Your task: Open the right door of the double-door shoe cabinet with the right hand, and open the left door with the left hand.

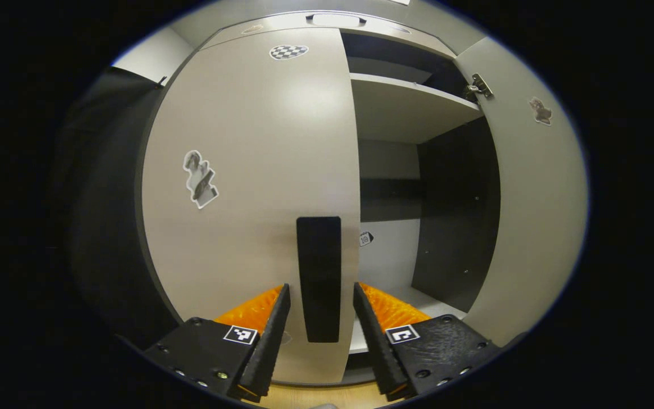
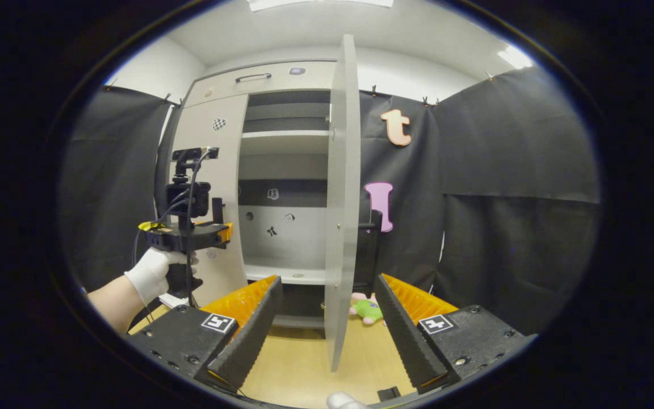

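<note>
My left tongs [image 1: 320, 318], fingers apart, frame the closed left door's [image 1: 247, 187] upright black handle [image 1: 319, 278] at twelve o'clock; right tongs [image 2: 327, 324] gape around the open right door's [image 2: 341, 187] edge.

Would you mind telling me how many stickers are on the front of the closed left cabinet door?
2 on the left door: a checkered sticker near the top, and a cut-out picture sticker lower down toward its left edge. The hand-held gripper's fingers cover the door's bottom, so another may be hidden.
</note>
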The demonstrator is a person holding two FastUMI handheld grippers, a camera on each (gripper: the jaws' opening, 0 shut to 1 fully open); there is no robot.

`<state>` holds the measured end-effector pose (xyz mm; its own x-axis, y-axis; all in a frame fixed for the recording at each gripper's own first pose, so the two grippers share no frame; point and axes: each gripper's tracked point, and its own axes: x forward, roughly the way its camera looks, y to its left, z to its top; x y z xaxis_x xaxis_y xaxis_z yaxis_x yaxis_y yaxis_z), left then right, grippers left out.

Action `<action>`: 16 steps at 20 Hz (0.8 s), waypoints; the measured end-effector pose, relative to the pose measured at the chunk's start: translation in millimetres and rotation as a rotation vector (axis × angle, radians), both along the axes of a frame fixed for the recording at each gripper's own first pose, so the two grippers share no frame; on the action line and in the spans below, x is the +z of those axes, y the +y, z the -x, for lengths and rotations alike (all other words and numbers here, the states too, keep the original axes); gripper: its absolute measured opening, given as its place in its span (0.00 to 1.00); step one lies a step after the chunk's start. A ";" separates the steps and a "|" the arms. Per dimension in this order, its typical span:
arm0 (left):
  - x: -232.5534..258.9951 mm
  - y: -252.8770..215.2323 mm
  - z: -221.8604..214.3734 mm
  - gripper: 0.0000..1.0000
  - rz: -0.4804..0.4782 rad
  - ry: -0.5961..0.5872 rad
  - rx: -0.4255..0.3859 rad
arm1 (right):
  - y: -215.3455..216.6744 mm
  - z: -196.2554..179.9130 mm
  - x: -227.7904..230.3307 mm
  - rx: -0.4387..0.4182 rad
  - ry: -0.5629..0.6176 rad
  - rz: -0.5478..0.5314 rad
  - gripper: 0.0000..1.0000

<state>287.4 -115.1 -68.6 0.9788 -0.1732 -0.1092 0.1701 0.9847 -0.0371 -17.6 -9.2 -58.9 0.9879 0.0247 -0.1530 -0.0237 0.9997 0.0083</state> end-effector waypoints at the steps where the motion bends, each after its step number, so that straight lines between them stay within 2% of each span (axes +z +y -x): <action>1: -3.0 -1.8 -2.5 0.59 0.002 0.008 -0.010 | -0.8 -1.1 -0.8 0.001 -0.001 0.001 1.00; 2: -3.8 0.9 -3.9 0.58 0.003 0.014 0.002 | -2.0 -1.9 -1.0 0.002 0.001 0.000 1.00; 3: -4.7 1.4 -3.3 0.60 0.013 0.013 0.000 | -2.3 -2.7 -1.4 0.004 0.001 -0.002 1.00; 4: -4.1 -1.2 -5.1 0.37 0.016 0.014 -0.013 | -3.2 -3.5 -1.5 0.003 0.003 -0.003 1.00; 5: -6.5 -2.0 -8.6 0.41 0.017 0.014 -0.011 | -3.7 -4.2 -3.5 0.004 0.009 -0.003 1.00; 6: -6.7 -1.2 -7.6 0.31 0.007 0.015 -0.010 | -4.0 -4.4 -5.1 0.005 0.011 -0.005 1.00; 8: -6.5 1.4 -8.0 0.27 0.002 0.006 -0.001 | -3.2 -4.4 -7.5 0.010 0.019 -0.006 1.00; 9: -6.6 1.3 -7.1 0.10 0.003 0.010 0.002 | -2.1 -3.5 -7.6 0.013 0.020 -0.006 1.00; 10: -5.0 2.3 -5.6 0.18 0.008 0.008 0.008 | -1.5 -2.9 -6.4 0.017 0.018 -0.003 1.00; 11: -7.2 1.2 -9.9 0.09 -0.004 0.012 0.010 | -2.0 -2.3 -6.6 0.018 0.016 0.002 1.00; 12: -5.7 1.7 -7.4 0.06 -0.014 0.007 0.005 | -2.8 -1.5 -4.7 0.018 0.011 0.002 1.00; 16: -6.2 2.8 -3.7 0.02 0.006 0.012 -0.016 | -5.2 -0.4 -4.3 0.017 0.008 -0.004 1.00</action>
<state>291.2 -112.4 -74.7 0.9746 -0.1891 -0.1200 0.1849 0.9817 -0.0450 -17.2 -14.4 -63.2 0.9861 0.0425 -0.1605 -0.0410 0.9991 0.0129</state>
